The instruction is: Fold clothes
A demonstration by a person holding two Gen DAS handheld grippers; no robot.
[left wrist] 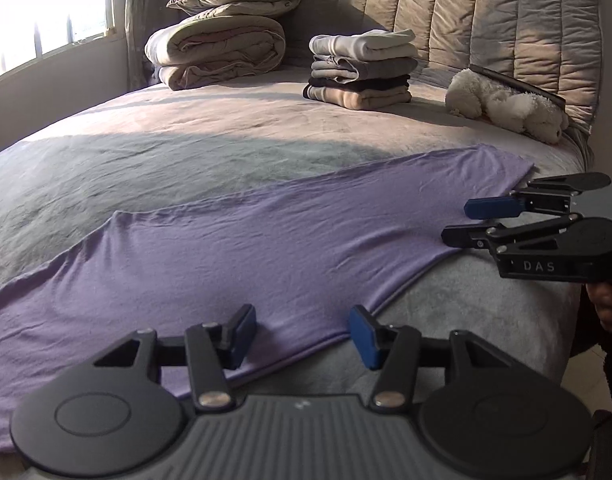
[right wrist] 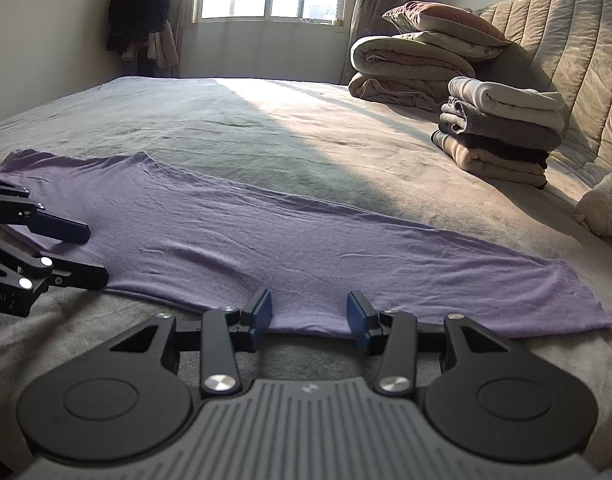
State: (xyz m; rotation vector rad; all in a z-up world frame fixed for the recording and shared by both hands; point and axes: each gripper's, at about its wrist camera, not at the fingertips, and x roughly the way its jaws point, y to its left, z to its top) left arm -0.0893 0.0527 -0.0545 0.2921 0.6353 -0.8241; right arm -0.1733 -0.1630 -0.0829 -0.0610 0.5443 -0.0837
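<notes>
Purple garment (left wrist: 241, 248) lies flat on the bed (left wrist: 185, 152); left gripper (left wrist: 301, 334) and right gripper (right wrist: 309, 314), jaws apart and empty, seem poised to pinch its near edge for folding.

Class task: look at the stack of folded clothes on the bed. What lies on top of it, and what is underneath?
On top of the stack of folded clothes lies a white folded garment. Beneath come grey, dark and beige layers, resting on the bed cover. Anything under the stack is covered.

Matt lilac knit cloth (left wrist: 241, 248), fuzzy grey bedspread (left wrist: 145, 168), quilted satin headboard (left wrist: 486, 20), fluffy plush toy (left wrist: 506, 106)
</notes>
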